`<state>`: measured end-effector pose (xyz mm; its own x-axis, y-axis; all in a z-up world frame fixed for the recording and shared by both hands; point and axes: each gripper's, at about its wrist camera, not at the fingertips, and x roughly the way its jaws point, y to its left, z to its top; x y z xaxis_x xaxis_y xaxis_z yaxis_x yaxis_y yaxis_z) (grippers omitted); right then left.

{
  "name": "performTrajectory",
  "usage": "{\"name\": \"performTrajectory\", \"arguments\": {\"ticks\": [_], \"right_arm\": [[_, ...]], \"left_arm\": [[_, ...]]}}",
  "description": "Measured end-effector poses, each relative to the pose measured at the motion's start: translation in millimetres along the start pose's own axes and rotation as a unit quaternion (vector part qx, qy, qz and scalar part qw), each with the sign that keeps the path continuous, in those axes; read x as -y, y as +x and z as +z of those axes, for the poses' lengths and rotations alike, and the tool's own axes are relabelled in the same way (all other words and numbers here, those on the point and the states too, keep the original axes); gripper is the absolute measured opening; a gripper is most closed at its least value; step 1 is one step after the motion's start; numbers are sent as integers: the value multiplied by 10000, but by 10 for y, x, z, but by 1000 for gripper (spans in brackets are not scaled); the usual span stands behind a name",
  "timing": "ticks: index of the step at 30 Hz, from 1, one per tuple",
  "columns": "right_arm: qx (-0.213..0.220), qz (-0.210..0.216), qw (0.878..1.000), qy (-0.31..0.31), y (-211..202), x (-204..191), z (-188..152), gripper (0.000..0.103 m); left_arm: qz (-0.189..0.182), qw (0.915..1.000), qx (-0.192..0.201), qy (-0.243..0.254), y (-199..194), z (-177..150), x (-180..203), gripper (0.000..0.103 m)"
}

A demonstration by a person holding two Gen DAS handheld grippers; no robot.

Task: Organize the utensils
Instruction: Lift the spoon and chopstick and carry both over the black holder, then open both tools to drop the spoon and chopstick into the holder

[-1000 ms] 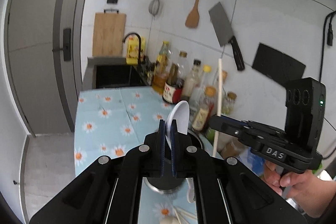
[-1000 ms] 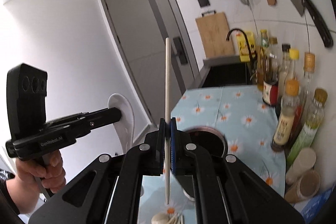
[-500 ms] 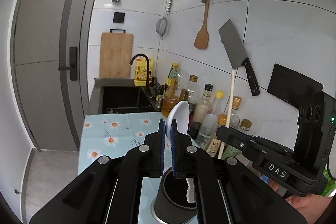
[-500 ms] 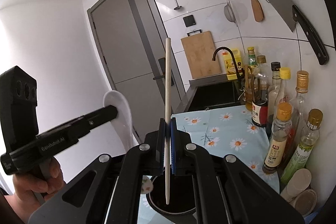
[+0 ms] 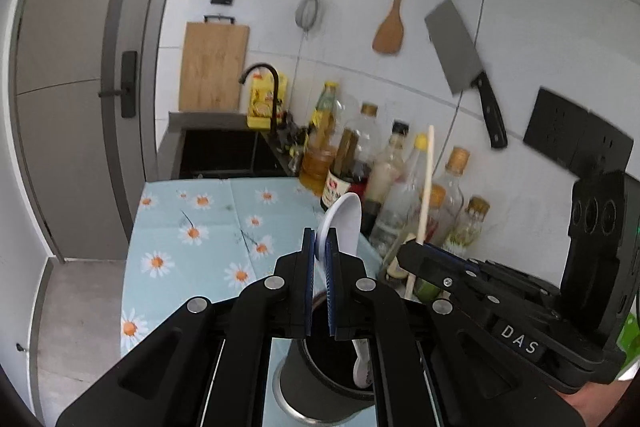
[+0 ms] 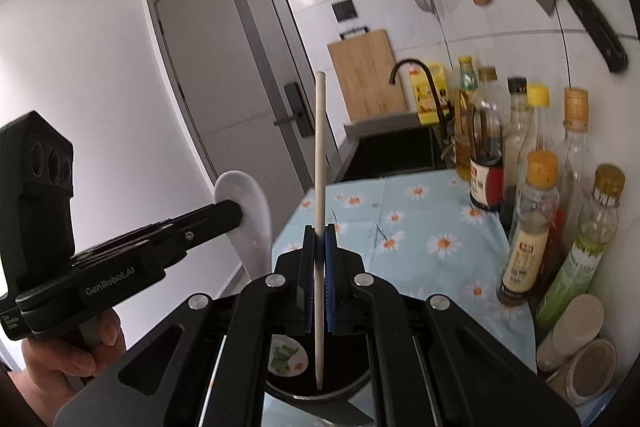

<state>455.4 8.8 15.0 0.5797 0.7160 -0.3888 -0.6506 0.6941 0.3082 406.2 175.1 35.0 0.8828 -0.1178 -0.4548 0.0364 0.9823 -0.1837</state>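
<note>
While over dark cup [image 5: 320,379] rim, spoon [image 5: 344,223], chopstick [image 6: 319,211] upright.

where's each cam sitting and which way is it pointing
Left wrist: sits on the left gripper, looking along its fingers over the dark holder toward the sink; the right gripper and some hand show at right.
Right wrist: sits on the right gripper, facing the door; the left gripper and hand show.
Shared: white spoon, chopstick, holder, bottles.
</note>
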Motion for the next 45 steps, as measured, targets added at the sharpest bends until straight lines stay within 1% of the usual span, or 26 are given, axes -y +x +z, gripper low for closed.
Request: {"name": "performTrajectory", "arguments": {"ticks": [3, 4, 5, 6, 7, 8, 11, 15, 21, 22, 24, 25, 27, 32, 35, 36, 37, 38, 39, 45], "right_arm": [[-62, -8, 10000, 72, 14, 41, -43, 7], [-90, -46, 9999, 76, 20, 46, -54, 11], [-97, -70, 9999, 80, 15, 57, -56, 13], [-103, -66, 9999, 86, 12, 61, -58, 19], [-124, -76, 9998, 118, 7, 70, -57, 30], [-136, -104, 9997, 167, 3, 83, -55, 31], [-130, -85, 9994, 309, -22, 116, -57, 31], [-131, -101, 9994, 319, -72, 99, -58, 31], [-19, -100, 9997, 230, -267, -5, -48, 31], [-15, -81, 9997, 223, -296, -18, -50, 31], [-24, -60, 9999, 157, -375, -66, -63, 31], [-47, -46, 9999, 125, -404, -87, -67, 32], [-180, -42, 9998, 66, -458, -116, -90, 33], [-337, -31, 9994, 7, -625, -166, -189, 33], [-504, 43, 9987, 48, -710, -185, -267, 33], [-553, 68, 9984, 43, -746, -198, -307, 33], [-605, 87, 9981, 27, -766, -210, -340, 37], [-682, 112, 9976, 23, -782, -216, -381, 39], [-731, 136, 9972, 44, -796, -216, -414, 40], [-1234, 318, 9916, 215, -810, -189, -727, 40]], "left_arm": [[-29, 9999, -102, -28, 36, -66, -14, 8], [-50, 9998, -179, -56, 51, -84, -20, 12], [-71, 9995, -292, -62, 70, -100, -25, 13], [-94, 9994, -330, -64, 78, -109, -25, 13], [-117, 9993, -349, -85, 77, -123, -30, 13], [-109, 9993, -354, -110, 69, -132, -37, 13], [-99, 9992, -337, -183, 17, -140, -62, 13], [-94, 9993, -318, -200, -70, -125, -64, 13], [-74, 9996, -164, -194, -333, -110, -55, 14], [-85, 9996, -155, -213, -386, -123, -58, 23], [-112, 9996, -95, -249, -495, -162, -75, 35], [-122, 9996, -83, -230, -540, -183, -84, 35], [-93, 9996, -135, -214, -604, -220, -101, 35], [-112, 9993, -213, -283, -817, -356, -144, 35], [-107, 9990, -299, -302, -928, -463, -142, 35], [-125, 9988, -342, -334, -960, -509, -145, 35], [-171, 9983, -415, -385, -969, -544, -151, 35], [-284, 9967, -574, -507, -970, -597, -165, 35], [-326, 9959, -627, -570, -980, -627, -176, 35], [-195, 9935, -910, -662, -1073, -924, -200, 35]]}}
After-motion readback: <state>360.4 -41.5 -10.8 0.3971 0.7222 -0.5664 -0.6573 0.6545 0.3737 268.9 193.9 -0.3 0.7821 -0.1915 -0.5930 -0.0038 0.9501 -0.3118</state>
